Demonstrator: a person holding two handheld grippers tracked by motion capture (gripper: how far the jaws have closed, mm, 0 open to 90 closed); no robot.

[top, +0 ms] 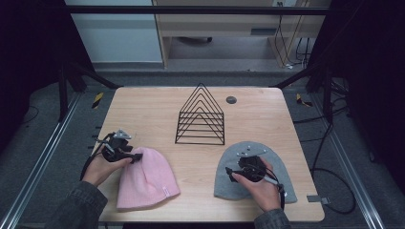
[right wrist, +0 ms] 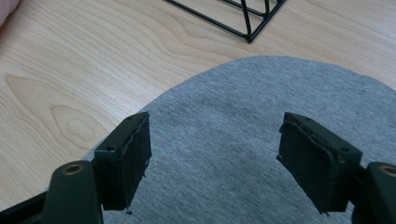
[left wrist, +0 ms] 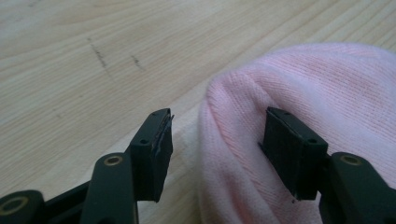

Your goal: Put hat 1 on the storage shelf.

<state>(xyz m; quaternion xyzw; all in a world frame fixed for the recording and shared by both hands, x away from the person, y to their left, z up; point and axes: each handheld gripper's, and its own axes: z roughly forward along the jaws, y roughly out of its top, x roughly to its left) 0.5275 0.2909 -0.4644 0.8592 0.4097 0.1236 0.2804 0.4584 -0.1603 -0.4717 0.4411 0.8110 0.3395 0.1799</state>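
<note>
A pink knit beanie (top: 145, 180) lies flat at the table's front left. My left gripper (top: 137, 156) is at its top edge, open, its jaws straddling a raised fold of the pink beanie (left wrist: 299, 93). A grey beanie (top: 224, 179) lies flat at the front right. My right gripper (top: 231, 173) hovers low over it, open, with the grey beanie (right wrist: 224, 135) spread below and between the jaws. In the left gripper view the gripper (left wrist: 217, 140) has one jaw over bare wood and the other over the knit.
A black wire rack (top: 201, 117) with triangular dividers stands mid-table behind both hats; its base corner (right wrist: 247, 28) is near the grey hat. A round grommet (top: 231, 99) sits at the back. The wooden table (top: 143, 109) has bare room at the back left.
</note>
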